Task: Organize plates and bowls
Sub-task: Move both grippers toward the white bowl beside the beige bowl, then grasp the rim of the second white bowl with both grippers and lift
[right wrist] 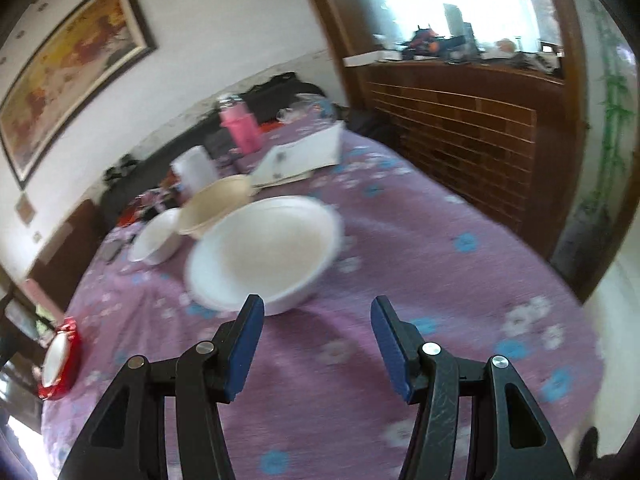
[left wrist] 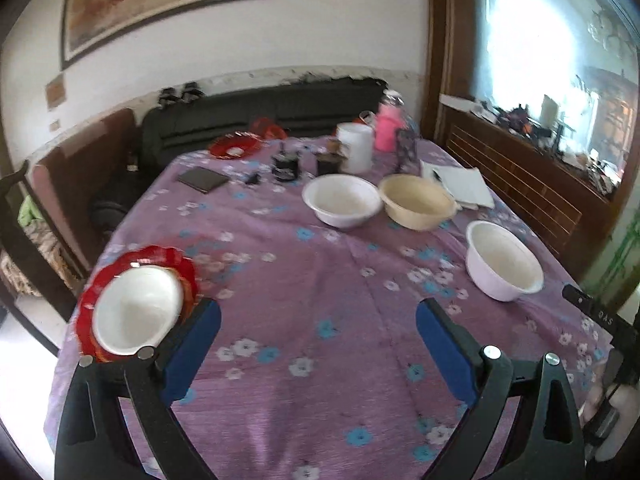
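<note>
- Left tongs: released, blue pads spread wide, nothing between them; they hang over bare purple floral cloth on the desk.
- Right tongs: also released, empty, jaws apart above the cloth.
- Red plate at the desk's near left edge, with a white bowl sitting in it. Left finger is just beside the plate rim; contact cannot be told.
- Second white bowl mid-desk, upright, its rim touching or nearly touching a cream bowl to its right.
- Third white bowl stands alone near the desk's right edge, directly ahead of the right tongs, close to the left fingertip; view is motion-blurred.
- Second red plate at the far side of the desk, apart from the bowls.
- Far end clutter: pink bottle, white container, dark flat case, papers.
</note>
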`<state>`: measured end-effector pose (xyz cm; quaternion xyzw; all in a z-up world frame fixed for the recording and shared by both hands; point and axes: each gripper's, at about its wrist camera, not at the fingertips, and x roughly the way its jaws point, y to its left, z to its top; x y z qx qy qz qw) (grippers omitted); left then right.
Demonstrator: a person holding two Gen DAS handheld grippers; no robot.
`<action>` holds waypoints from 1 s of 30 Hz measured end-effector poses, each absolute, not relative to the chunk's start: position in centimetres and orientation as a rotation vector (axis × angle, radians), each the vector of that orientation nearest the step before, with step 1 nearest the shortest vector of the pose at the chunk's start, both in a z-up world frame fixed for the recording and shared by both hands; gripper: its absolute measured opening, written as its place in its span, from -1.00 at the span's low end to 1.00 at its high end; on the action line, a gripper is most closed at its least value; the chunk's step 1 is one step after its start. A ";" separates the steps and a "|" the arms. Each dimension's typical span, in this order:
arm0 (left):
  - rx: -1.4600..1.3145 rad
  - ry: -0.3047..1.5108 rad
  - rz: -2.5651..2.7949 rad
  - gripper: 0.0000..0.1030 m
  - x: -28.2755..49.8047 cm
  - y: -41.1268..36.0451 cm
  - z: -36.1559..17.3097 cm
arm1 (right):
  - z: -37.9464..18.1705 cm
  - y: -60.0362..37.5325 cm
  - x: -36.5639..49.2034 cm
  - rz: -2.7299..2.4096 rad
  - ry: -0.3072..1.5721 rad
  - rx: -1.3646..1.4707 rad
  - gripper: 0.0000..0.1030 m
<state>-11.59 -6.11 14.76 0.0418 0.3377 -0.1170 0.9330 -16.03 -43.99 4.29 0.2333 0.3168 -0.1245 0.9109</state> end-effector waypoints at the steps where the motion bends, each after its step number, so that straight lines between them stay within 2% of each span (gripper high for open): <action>1: 0.082 0.702 -0.255 0.90 -11.3 -6.6 14.8 | 4.3 -44.4 -16.0 -0.256 0.652 0.487 0.16; 9: 0.062 0.829 -0.392 0.90 -8.5 -10.9 13.6 | 3.2 -46.8 -12.2 -0.190 0.702 0.530 0.13; 20: 0.072 0.962 -0.458 0.89 -0.5 -22.4 10.8 | 1.0 -49.4 -6.9 -0.128 0.779 0.628 0.06; 22: 0.052 1.009 -0.448 0.77 1.5 -23.7 9.3 | 0.5 -49.5 -6.4 -0.125 0.798 0.642 0.06; 24: 0.028 1.039 -0.452 0.38 2.8 -24.6 8.1 | 0.0 -49.6 -5.9 -0.121 0.815 0.652 0.06; 25: 0.019 1.057 -0.458 0.26 3.4 -25.1 7.4 | -0.3 -49.5 -5.5 -0.115 0.825 0.654 0.03; 26: 0.021 1.071 -0.462 0.04 3.8 -25.7 6.8 | -0.5 -49.5 -5.3 -0.112 0.832 0.655 -0.08; 28: 0.059 1.106 -0.452 -0.07 4.2 -27.0 5.3 | -0.9 -49.2 -4.7 -0.103 0.851 0.660 -0.29; 29: 0.072 1.121 -0.445 -0.18 4.3 -27.5 4.6 | -1.1 -49.1 -4.4 -0.098 0.860 0.664 -0.48; 30: 0.081 1.142 -0.455 -0.37 4.2 -28.1 4.0 | -1.3 -49.0 -4.1 -0.092 0.869 0.671 -0.59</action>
